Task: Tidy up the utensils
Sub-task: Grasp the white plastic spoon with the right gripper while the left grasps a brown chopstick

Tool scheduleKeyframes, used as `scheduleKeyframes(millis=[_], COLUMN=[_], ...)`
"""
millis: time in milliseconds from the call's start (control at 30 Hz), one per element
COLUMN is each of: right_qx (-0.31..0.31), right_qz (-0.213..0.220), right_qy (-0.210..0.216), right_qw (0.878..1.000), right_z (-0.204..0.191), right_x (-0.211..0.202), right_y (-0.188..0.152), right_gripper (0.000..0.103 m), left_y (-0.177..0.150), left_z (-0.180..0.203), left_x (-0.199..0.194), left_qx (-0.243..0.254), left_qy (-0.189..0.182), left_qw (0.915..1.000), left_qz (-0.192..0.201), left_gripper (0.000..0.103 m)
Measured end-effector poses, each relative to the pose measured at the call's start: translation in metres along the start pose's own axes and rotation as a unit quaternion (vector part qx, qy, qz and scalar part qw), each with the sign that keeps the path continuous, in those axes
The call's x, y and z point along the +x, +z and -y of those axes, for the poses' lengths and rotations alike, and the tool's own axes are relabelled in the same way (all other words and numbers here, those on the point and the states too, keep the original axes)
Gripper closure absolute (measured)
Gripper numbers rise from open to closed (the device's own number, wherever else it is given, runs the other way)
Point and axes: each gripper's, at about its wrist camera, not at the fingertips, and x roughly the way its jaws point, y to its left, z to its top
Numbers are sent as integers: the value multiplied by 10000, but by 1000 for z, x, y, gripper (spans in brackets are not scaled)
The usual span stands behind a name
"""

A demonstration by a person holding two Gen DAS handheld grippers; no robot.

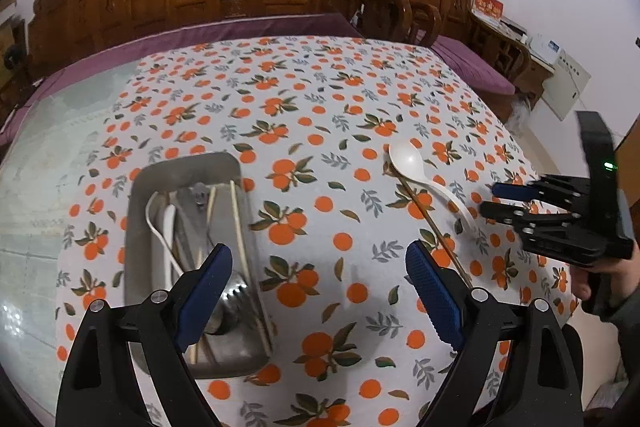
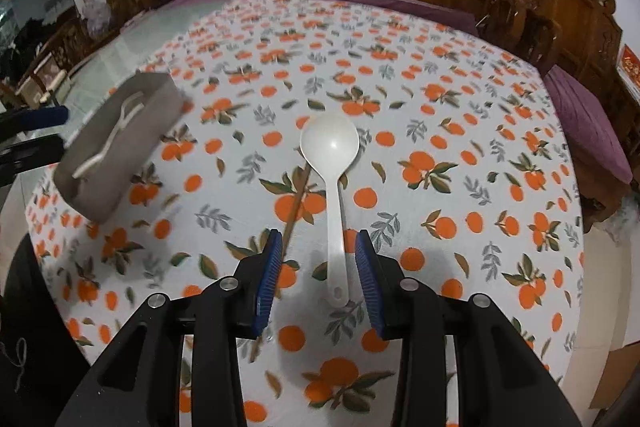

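Observation:
A grey metal tray (image 1: 138,195) holds a white spoon, chopsticks and metal utensils; it also shows in the right wrist view (image 2: 140,147). A white plastic spoon (image 2: 334,163) lies on the tablecloth, next to a single wooden chopstick (image 2: 294,213). Both also show in the left wrist view: the spoon (image 1: 412,163) and the chopstick (image 1: 432,227). My right gripper (image 2: 318,243) is open, with its pads either side of the spoon's handle, low over the cloth. My left gripper (image 1: 318,255) is open and empty, just right of the tray.
An orange-print tablecloth (image 1: 320,99) covers the glass table (image 1: 40,163). Carved wooden benches with purple cushions (image 1: 256,27) stand behind and to the right. The right gripper (image 1: 490,199) shows at the left wrist view's right edge.

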Motion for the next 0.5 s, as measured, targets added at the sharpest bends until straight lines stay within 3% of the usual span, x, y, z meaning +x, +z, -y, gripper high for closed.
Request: scheduleKeyframes(millis=[367, 500], right_qx=[-177, -317], right_qz=[-419, -564], right_qy=[35, 81], right_qw=[9990, 9979], right_z=[12, 15], right_x=[58, 69], right_y=[23, 24], right_gripper=[63, 85], left_y=[-8, -10], left_z=[19, 25], left_x=[31, 47], left_qx=[15, -71], left_qy=[61, 115], left_qw=[9994, 9988], left_qz=[-329, -466], left_gripper=[18, 18])
